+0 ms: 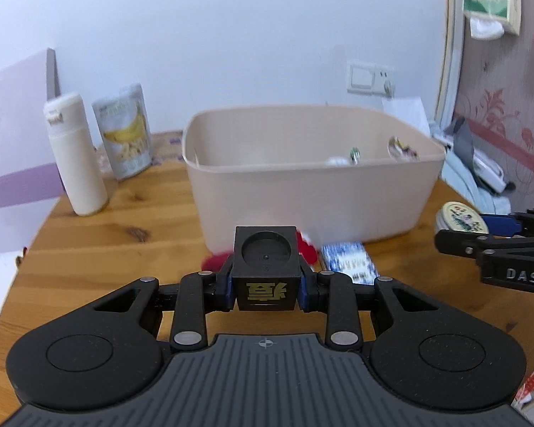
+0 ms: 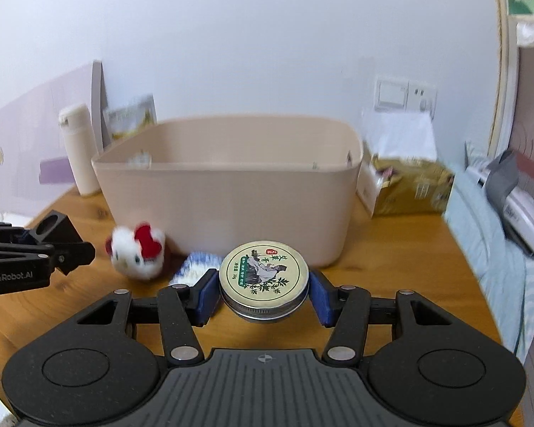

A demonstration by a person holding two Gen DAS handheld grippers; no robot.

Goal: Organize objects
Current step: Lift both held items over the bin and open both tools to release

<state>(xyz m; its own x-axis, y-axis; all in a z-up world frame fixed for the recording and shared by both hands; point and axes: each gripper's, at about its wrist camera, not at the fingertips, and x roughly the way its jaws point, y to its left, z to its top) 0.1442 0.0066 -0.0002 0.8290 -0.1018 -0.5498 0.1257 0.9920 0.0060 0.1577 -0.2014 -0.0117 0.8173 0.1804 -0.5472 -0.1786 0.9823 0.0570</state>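
My left gripper is shut on a black cube with a round recess on top and gold lettering, held above the wooden table in front of the beige bin. My right gripper is shut on a round metal tin with a green and cream label, also in front of the beige bin. The tin and right gripper show at the right of the left wrist view. The cube shows at the left of the right wrist view. A white plush toy with a red bow and a blue-white packet lie before the bin.
A cream bottle and a banana snack pouch stand left of the bin. A gold packet lies right of it. Small items lie inside the bin. A bed with a white device is beyond the table's right edge.
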